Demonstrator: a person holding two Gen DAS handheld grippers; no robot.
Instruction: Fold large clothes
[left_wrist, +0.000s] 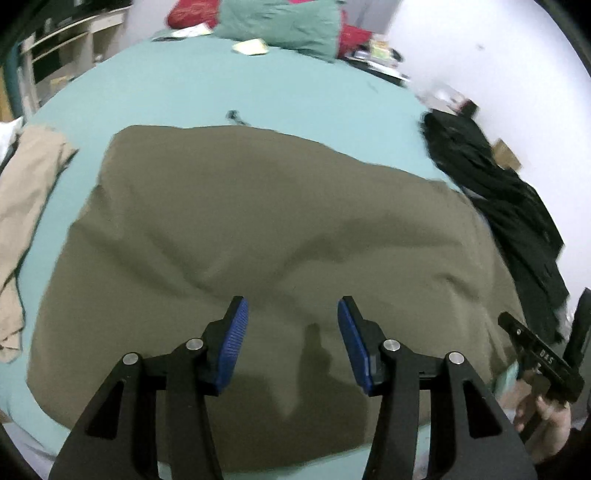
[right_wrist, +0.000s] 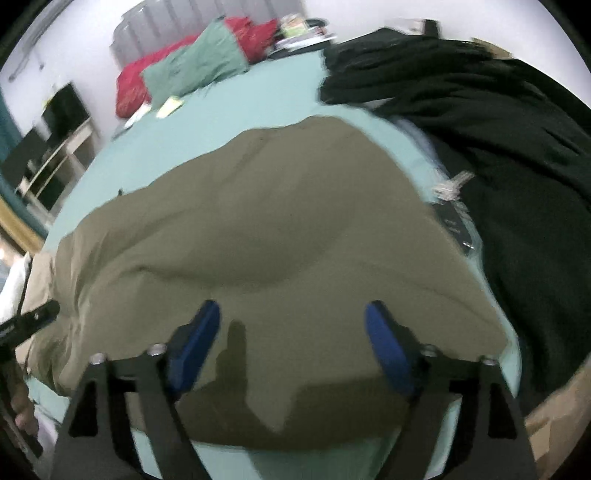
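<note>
A large olive-brown garment (left_wrist: 258, 240) lies folded and spread on the teal bed sheet (left_wrist: 221, 85). It also shows in the right wrist view (right_wrist: 277, 229). My left gripper (left_wrist: 293, 314) is open and empty, hovering over the garment's near part. My right gripper (right_wrist: 291, 314) is open and empty, also above the garment's near edge. The right gripper's body (left_wrist: 543, 358) shows at the right edge of the left wrist view, and the left gripper's body (right_wrist: 26, 321) shows at the left edge of the right wrist view.
A beige garment (left_wrist: 26, 206) lies to the left on the bed. A black garment (right_wrist: 498, 147) is heaped on the right, with a dark remote-like object (right_wrist: 454, 225) beside it. Green and red pillows (left_wrist: 288, 22) sit at the far end. Shelves (left_wrist: 55, 48) stand at far left.
</note>
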